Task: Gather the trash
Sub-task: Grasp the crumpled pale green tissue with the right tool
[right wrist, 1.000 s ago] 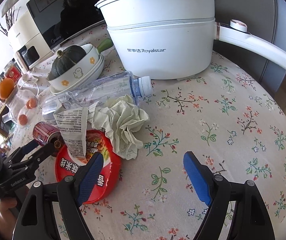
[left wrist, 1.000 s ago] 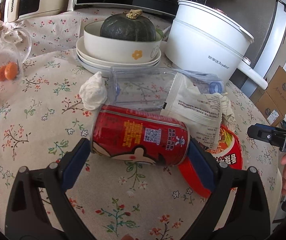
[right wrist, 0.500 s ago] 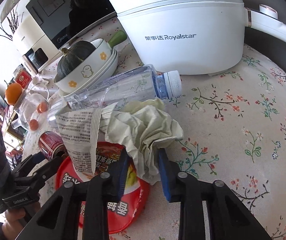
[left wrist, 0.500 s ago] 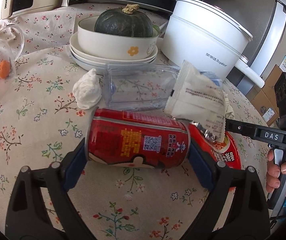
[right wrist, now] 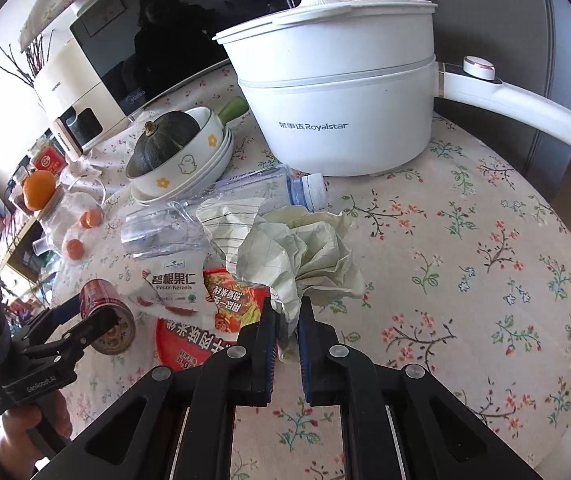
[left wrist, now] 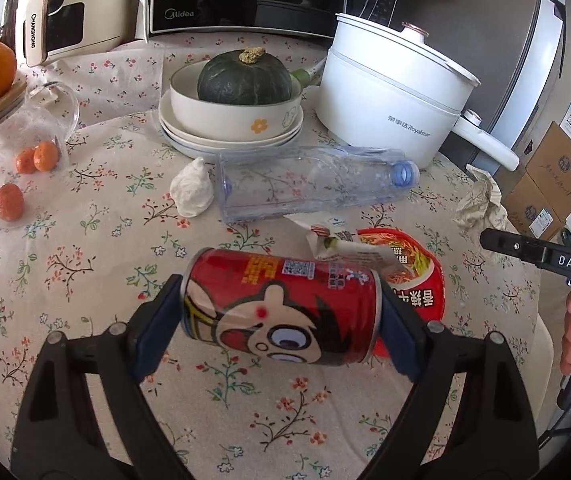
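Note:
My left gripper is shut on a red drink can and holds it sideways above the floral tablecloth; the can also shows in the right wrist view. My right gripper is shut on a crumpled pale green paper and holds it off the table; the paper also shows in the left wrist view. On the table lie a clear plastic bottle, a white tissue ball, a white snack wrapper and a red noodle lid.
A white electric pot with a long handle stands at the back. A bowl with a dark squash sits on stacked plates. A glass jar and small oranges are at the left. The table edge runs along the right.
My left gripper closed on the can and raised it off the table. My right gripper closed on the crumpled paper and lifted it; the wrapper fell flat onto the lid.

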{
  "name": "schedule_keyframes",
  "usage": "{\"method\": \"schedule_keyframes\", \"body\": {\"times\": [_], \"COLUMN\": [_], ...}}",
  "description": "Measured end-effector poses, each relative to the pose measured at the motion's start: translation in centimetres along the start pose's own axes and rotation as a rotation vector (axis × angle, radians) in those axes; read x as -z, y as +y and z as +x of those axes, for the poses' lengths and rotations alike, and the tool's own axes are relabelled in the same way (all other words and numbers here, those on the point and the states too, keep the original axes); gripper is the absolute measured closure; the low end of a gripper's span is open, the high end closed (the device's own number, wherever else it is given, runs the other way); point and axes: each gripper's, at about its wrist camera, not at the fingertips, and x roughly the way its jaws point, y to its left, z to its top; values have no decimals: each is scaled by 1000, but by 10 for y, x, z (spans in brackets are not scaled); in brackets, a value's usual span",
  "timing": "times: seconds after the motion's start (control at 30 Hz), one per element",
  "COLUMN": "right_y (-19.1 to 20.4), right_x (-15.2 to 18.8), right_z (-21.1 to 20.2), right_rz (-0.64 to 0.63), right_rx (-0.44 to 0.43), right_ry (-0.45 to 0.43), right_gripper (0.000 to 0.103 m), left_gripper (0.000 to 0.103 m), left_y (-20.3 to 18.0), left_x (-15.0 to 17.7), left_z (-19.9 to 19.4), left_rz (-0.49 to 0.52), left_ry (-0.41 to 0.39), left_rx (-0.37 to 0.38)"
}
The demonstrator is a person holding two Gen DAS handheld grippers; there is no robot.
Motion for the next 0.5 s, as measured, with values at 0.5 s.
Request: {"method": "schedule_keyframes", "body": {"times": [0.5], "right_y": [-7], "right_x": [83], "right_z": [-71], "right_rz": [69], "right_rx": [61], "right_ry": [136], "right_gripper": [92], "left_gripper": [14], "left_y": [-25], "left_x": [62], "left_z": [-63], "left_rz": [21], "left_ry": [106], "left_rx": [-80]}}
